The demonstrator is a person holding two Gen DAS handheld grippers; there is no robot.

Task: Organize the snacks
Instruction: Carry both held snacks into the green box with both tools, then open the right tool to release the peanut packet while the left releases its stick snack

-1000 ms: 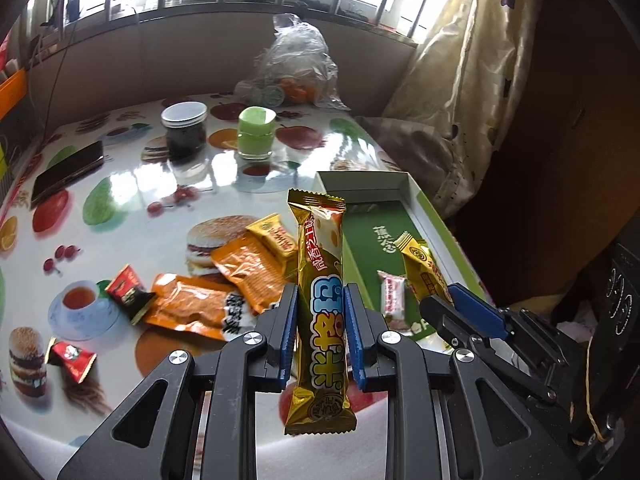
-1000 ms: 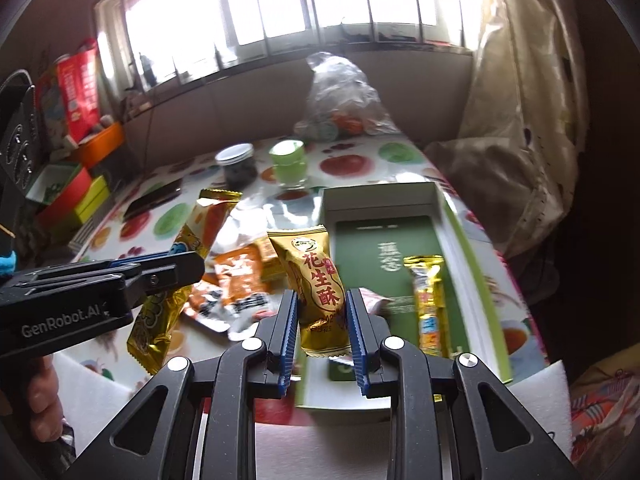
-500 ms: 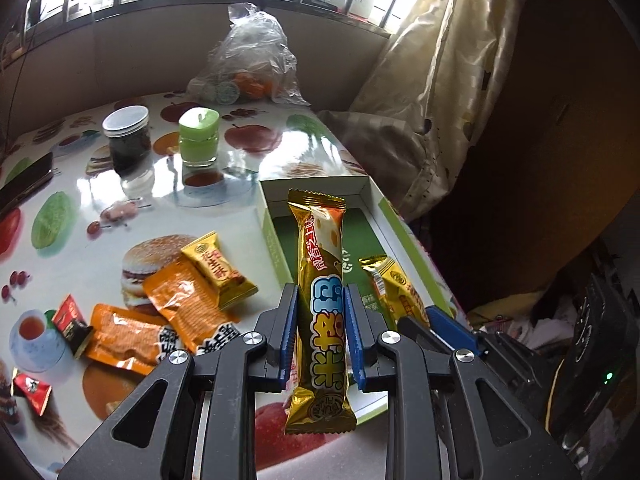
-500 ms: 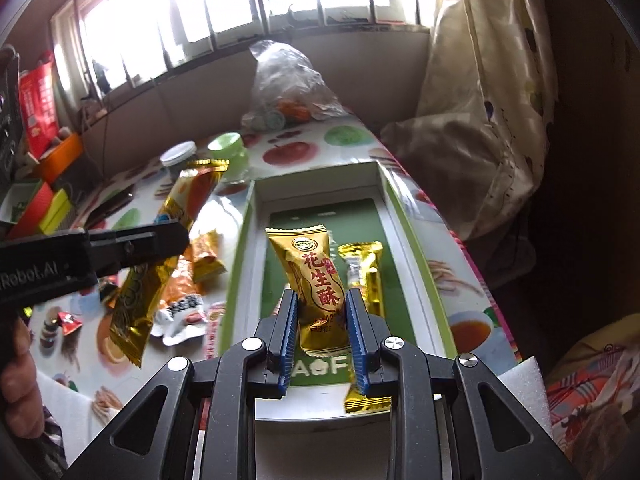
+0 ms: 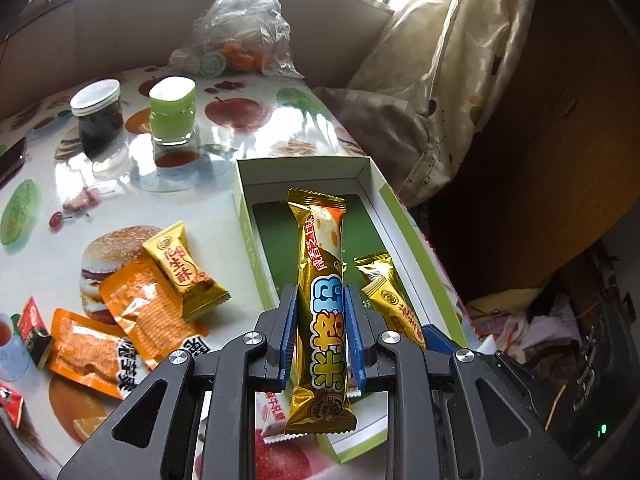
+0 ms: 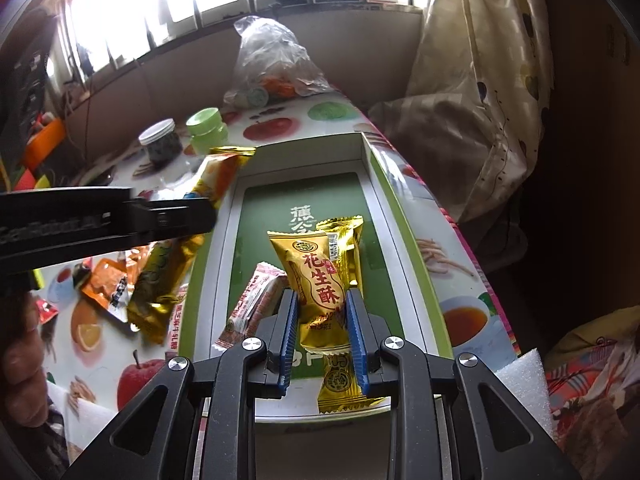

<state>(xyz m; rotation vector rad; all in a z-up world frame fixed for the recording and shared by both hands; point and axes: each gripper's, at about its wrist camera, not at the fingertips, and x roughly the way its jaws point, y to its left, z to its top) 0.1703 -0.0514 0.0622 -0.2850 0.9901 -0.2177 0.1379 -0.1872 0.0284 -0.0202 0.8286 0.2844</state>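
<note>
Left tool (image 5: 322,332) clamps gold bar (image 5: 322,280); right tool (image 6: 322,332) clamps peanut candy (image 6: 320,284), both over box (image 6: 404,260); lower each into bare floor before releasing.

- The phone (image 5: 10,160) is cut off by the left edge of the left wrist view.
- The long gold bar (image 6: 176,256) is partly hidden behind the left claw (image 6: 192,218), whose lettering is blurred.
- The gold packet lying in the box (image 6: 340,384) is mostly covered by the peanut candy (image 6: 320,284).
- The contents of the plastic bag (image 5: 240,28) are too unclear to identify.
- The hand (image 6: 20,364) is cut off at the picture's edge.
</note>
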